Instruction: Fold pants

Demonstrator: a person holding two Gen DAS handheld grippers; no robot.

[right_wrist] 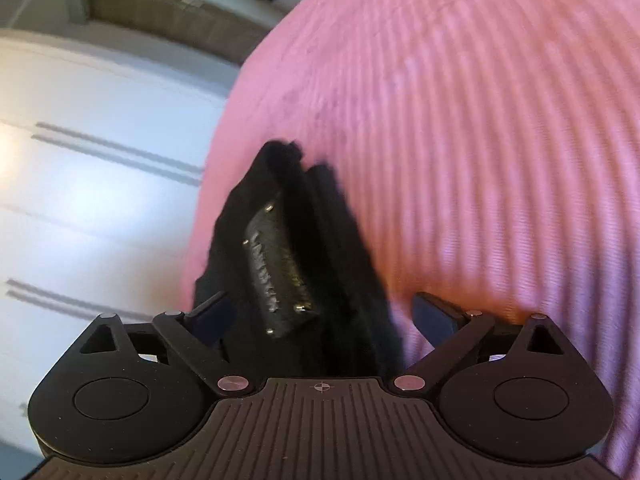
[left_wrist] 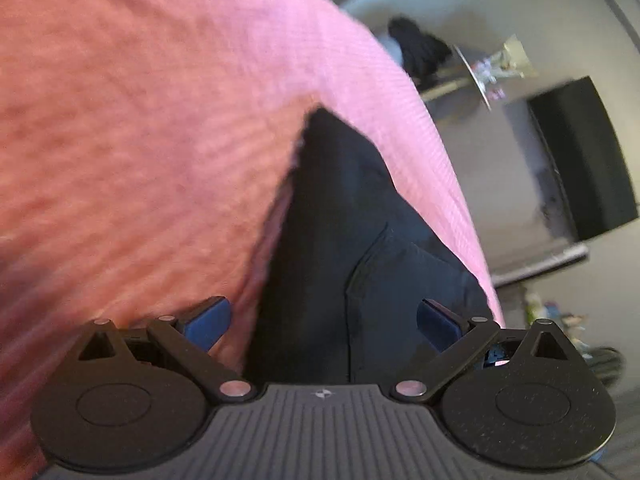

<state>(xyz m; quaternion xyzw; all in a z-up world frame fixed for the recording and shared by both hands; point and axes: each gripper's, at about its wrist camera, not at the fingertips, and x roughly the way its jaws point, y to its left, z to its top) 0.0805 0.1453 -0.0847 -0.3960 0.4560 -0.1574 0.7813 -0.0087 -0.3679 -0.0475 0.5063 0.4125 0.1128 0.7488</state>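
Note:
Dark navy pants (left_wrist: 340,216) lie on a pink ribbed blanket (left_wrist: 140,120), with a curved pocket seam showing in the left wrist view. My left gripper (left_wrist: 324,322) hovers over them with its jaws spread wide; the blue pads (left_wrist: 208,320) stand apart from the cloth. In the right wrist view the pants (right_wrist: 344,248) are bunched, and a dark label patch (right_wrist: 276,264) with rivets faces up. My right gripper (right_wrist: 322,314) is open around this bunch, and its pads (right_wrist: 434,314) do not press on it. The rest of the pants is hidden below both gripper bodies.
The pink blanket (right_wrist: 480,160) fills most of both views. White drawer fronts (right_wrist: 100,160) and a wicker basket (right_wrist: 160,8) lie beyond its edge. A black cabinet (left_wrist: 580,160), a dark garment heap (left_wrist: 420,52) and a cluttered shelf (left_wrist: 496,68) stand further off.

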